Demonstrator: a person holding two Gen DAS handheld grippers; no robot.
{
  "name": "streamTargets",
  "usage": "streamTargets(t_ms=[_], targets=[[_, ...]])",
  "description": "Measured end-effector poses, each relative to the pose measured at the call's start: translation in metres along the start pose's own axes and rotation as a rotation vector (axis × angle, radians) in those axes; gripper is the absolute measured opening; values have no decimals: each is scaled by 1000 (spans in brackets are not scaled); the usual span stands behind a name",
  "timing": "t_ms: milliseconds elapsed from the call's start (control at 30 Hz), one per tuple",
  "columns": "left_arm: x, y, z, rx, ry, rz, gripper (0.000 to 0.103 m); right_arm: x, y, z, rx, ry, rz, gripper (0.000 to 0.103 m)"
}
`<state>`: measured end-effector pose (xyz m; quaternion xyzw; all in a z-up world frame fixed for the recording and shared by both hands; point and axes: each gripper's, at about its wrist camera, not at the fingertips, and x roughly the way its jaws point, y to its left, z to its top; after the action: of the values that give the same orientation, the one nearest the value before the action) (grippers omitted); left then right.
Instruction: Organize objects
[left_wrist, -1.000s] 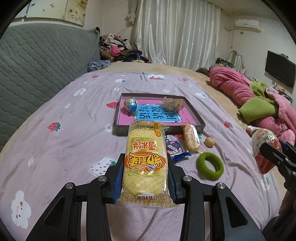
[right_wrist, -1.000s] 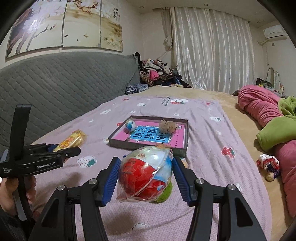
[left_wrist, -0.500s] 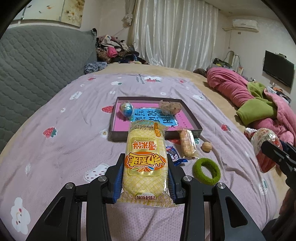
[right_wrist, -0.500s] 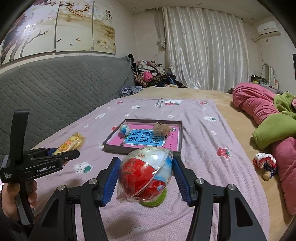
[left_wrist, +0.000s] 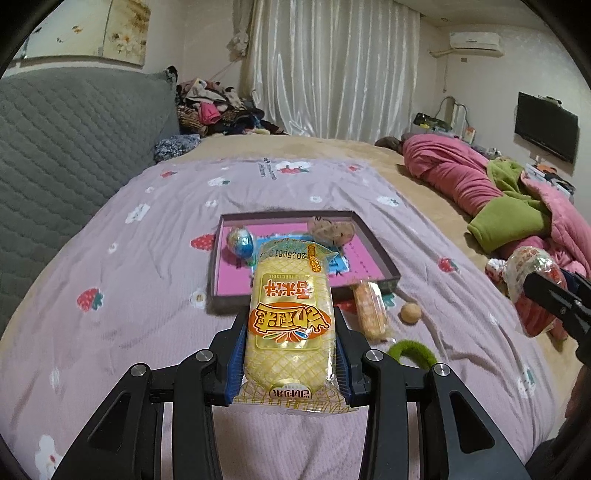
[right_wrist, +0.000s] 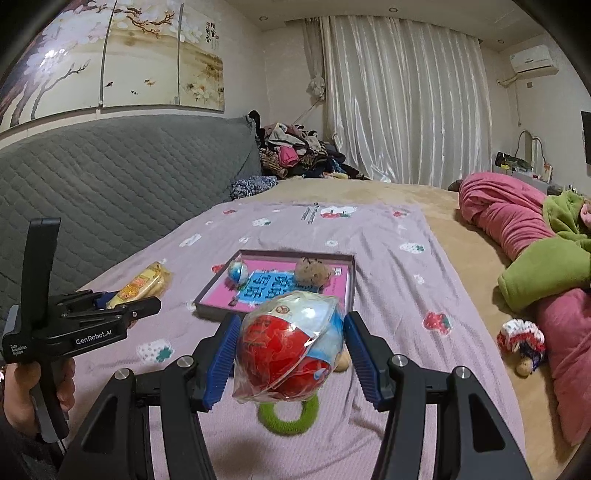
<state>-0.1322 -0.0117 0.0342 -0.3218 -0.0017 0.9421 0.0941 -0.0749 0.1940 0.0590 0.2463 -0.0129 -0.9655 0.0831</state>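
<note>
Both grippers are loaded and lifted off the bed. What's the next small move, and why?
Probably carry the left gripper forward over the tray and lower the yellow snack pack into the bare pink area at its near left. The tray lies straight ahead, holding only a blue foil egg and a brown plush. The right gripper can follow with its red bagged ball.

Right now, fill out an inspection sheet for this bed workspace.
Surface: lilac bedspread, strawberry print.
Job's things: shallow box holding a foil egg and a brown lump.
Clutter: green ring, wrapped snack, small round ball on the bedspread.
Tongs: left tongs shut on yellow cake packet; right tongs grip bagged red ball.
Cables: nothing seen.
Surroundings: pink blankets, curtains.
</note>
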Motion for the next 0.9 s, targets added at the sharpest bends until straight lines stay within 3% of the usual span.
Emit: streamTargets(t_ms=[567,900], targets=[[30,-16,98,56,-60,-26,41,41,4,100,-54,-108,21,58],[74,-24,142,87,-120,-42,41,92,-10,116,-51,-142,66,58]])
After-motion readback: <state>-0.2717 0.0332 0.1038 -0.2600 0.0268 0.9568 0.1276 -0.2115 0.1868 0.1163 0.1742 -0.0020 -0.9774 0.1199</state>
